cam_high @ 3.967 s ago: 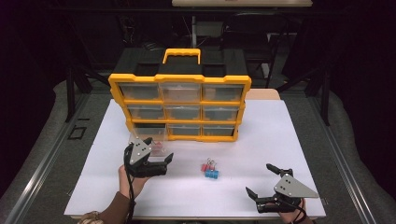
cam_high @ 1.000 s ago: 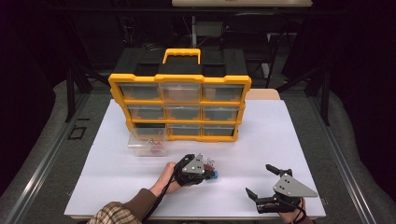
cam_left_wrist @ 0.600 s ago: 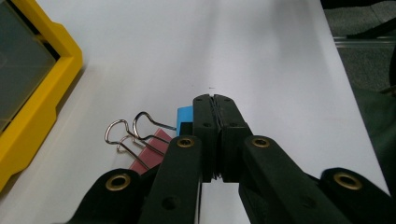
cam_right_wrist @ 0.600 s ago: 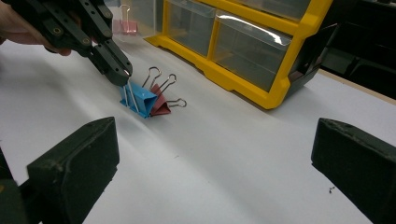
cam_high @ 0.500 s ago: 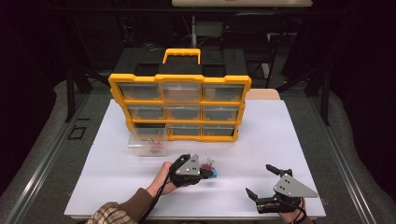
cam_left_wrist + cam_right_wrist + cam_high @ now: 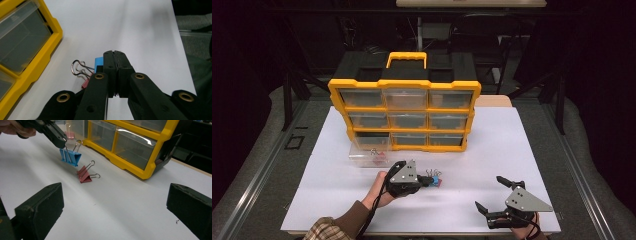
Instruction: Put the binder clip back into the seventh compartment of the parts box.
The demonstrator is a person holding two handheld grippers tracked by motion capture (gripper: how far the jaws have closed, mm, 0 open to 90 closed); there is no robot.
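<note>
A blue binder clip hangs tilted just over the white table, held by one wire handle. My left gripper is shut on that handle; in the left gripper view the jaws meet at the tip with the blue clip just left of them. A red binder clip lies on the table beside it, also seen as the red clip under the left jaw. My right gripper rests at the front right, open and holding nothing, with its jaws wide apart in the right gripper view.
A yellow drawer organizer stands at the back of the white table. One clear drawer, pulled out, sits in front of its lower left slot with a pink clip inside. A hand and plaid sleeve reach in from the front.
Four seconds ago the left gripper was by the clear drawer; it has crossed to the clips. In the last second it drew slightly left with the blue clip. The right gripper stayed put.
</note>
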